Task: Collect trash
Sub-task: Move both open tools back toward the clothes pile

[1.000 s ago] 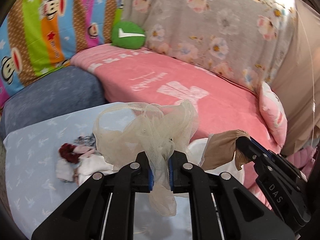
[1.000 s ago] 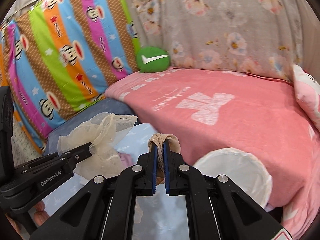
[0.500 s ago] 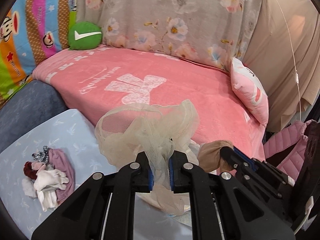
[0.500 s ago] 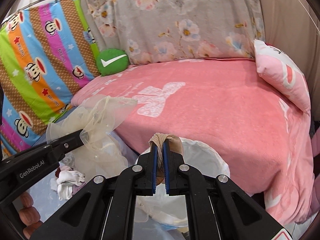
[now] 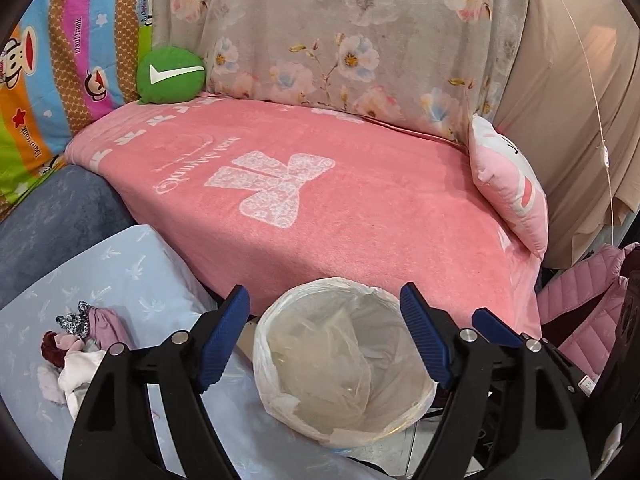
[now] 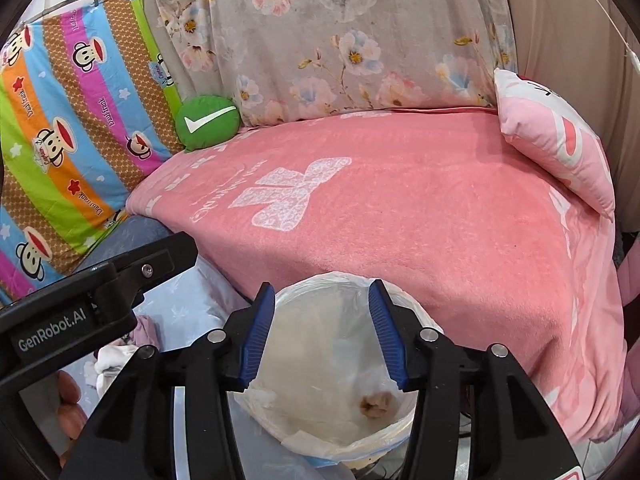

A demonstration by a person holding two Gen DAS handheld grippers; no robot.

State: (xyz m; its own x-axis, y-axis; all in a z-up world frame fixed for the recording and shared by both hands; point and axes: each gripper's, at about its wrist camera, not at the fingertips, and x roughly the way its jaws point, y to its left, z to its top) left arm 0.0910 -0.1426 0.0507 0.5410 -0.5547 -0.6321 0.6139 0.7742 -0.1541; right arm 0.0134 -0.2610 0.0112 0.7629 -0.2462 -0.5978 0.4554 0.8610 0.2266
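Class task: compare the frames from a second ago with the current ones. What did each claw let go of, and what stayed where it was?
Both claws are opening with nothing between their jaws. The left claw dropped its cream netting; the right claw dropped its tan cloth into the lined bin. The cloth pile on the blue sheet stayed put.

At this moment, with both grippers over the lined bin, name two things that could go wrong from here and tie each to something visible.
1. The left gripper and right gripper, jaws opening with nothing between them, hang close together over the bin; they might collide when drawing back.
2. The thin bin liner is loosely folded over the rim; a finger could snag it.
3. The pile of small cloth items on the light blue sheet may get overlooked.
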